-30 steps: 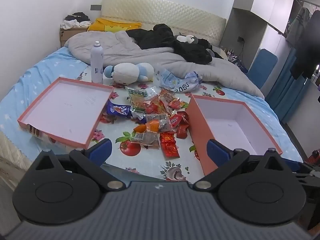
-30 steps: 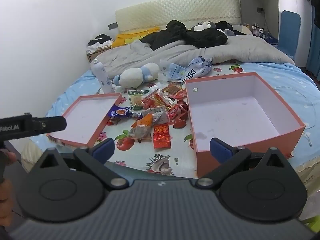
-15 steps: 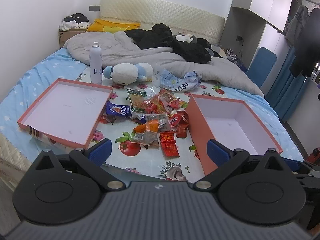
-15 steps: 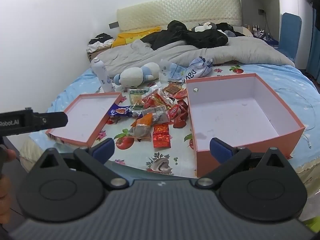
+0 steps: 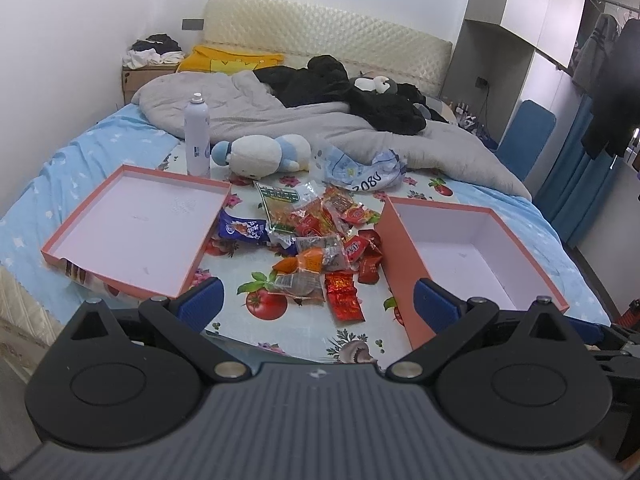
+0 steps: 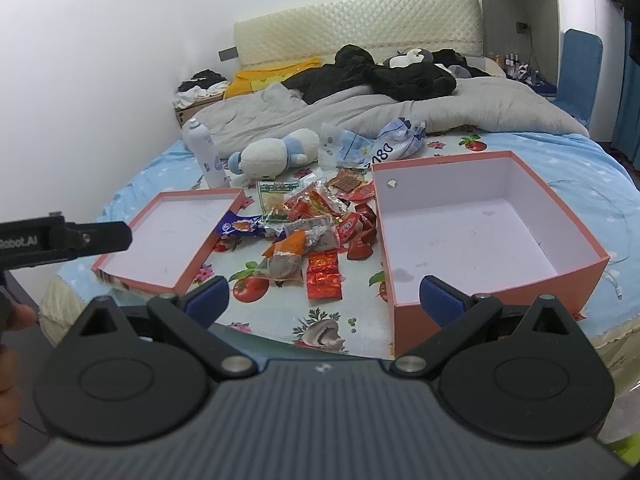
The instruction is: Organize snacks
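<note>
A pile of snack packets (image 5: 316,240) lies on a fruit-print cloth on the bed, also in the right wrist view (image 6: 312,228). A deep pink box (image 5: 472,216) stands empty to its right (image 6: 492,164). Its shallow pink lid (image 5: 72,232) lies open to the left (image 6: 116,264). My left gripper (image 5: 318,302) is open and empty, held back from the bed's front edge. My right gripper (image 6: 324,296) is open and empty, near the box's front left corner. The left gripper's body (image 6: 64,236) shows at the right wrist view's left edge.
A white spray bottle (image 5: 197,136), a white and blue plush toy (image 5: 264,156) and a crumpled blue-white bag (image 5: 360,172) lie behind the snacks. A grey duvet (image 5: 280,120) and black clothes (image 5: 352,88) fill the back of the bed. A blue chair (image 5: 528,136) stands right.
Both grippers have drifted slightly; the views are nearly the same. Nothing on the bed has moved and both grippers stay open.
</note>
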Demonstrator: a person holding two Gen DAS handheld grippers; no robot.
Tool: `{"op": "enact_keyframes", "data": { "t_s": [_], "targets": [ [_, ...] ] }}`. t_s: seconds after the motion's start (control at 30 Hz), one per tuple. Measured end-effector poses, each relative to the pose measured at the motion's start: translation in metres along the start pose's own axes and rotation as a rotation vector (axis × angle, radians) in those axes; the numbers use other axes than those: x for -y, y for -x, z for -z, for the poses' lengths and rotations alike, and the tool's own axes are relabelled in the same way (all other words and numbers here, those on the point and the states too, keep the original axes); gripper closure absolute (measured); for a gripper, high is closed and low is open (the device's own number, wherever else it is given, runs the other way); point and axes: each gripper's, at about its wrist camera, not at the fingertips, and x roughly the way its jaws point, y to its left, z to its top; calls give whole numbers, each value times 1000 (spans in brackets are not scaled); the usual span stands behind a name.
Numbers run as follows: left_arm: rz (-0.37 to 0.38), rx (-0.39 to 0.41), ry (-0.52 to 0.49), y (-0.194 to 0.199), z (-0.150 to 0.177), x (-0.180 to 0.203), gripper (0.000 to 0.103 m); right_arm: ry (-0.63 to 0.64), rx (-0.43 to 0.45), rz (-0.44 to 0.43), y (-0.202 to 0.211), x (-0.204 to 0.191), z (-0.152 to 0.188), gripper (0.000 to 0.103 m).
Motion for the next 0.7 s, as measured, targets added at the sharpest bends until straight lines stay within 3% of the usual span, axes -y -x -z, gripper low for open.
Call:
{"op": "enact_keyframes", "data": {
  "t_s": [0.7],
  "targets": [
    [-4, -13, 3, -1, 5, -4, 1, 17, -34, 2, -4, -3, 0, 0]
  ]
}}
